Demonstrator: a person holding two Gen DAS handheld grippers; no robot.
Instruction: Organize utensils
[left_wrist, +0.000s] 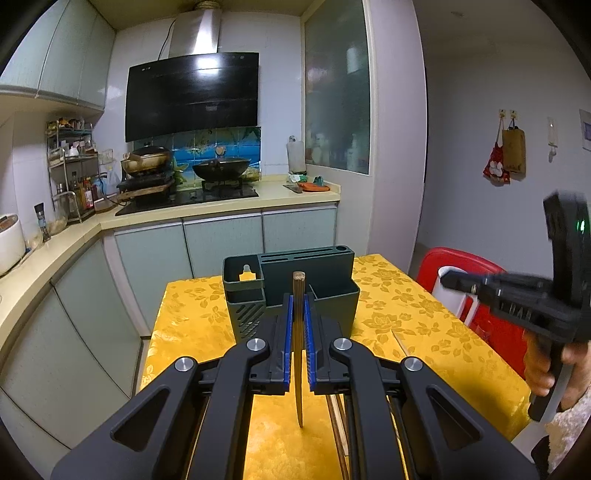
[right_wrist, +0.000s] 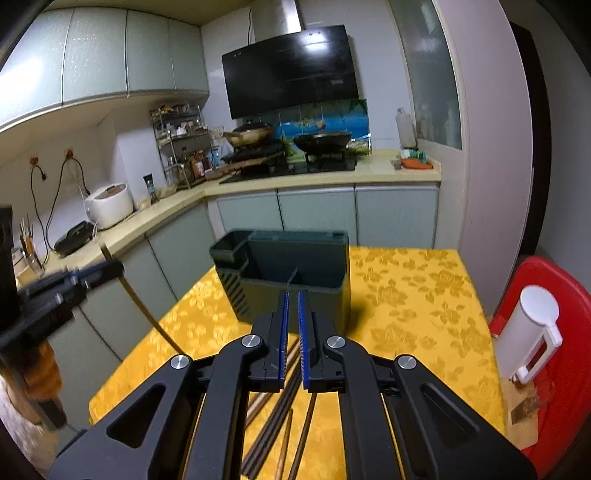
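My left gripper (left_wrist: 298, 301) is shut on a wooden chopstick (left_wrist: 297, 350), held nearly upright just in front of the dark green utensil holder (left_wrist: 291, 291). It also shows in the right wrist view (right_wrist: 110, 271) at the left, with the chopstick (right_wrist: 147, 314) slanting down. My right gripper (right_wrist: 291, 295) is nearly closed and empty, above several chopsticks (right_wrist: 280, 410) lying on the yellow tablecloth (right_wrist: 406, 306), in front of the holder (right_wrist: 284, 273). In the left wrist view the right gripper (left_wrist: 450, 277) is blurred at the right.
A red stool (right_wrist: 554, 295) with a white jug (right_wrist: 528, 332) stands right of the table. More chopsticks (left_wrist: 338, 424) lie under my left gripper. Kitchen counter with stove and pans (left_wrist: 218, 170) lies behind; cabinets to the left.
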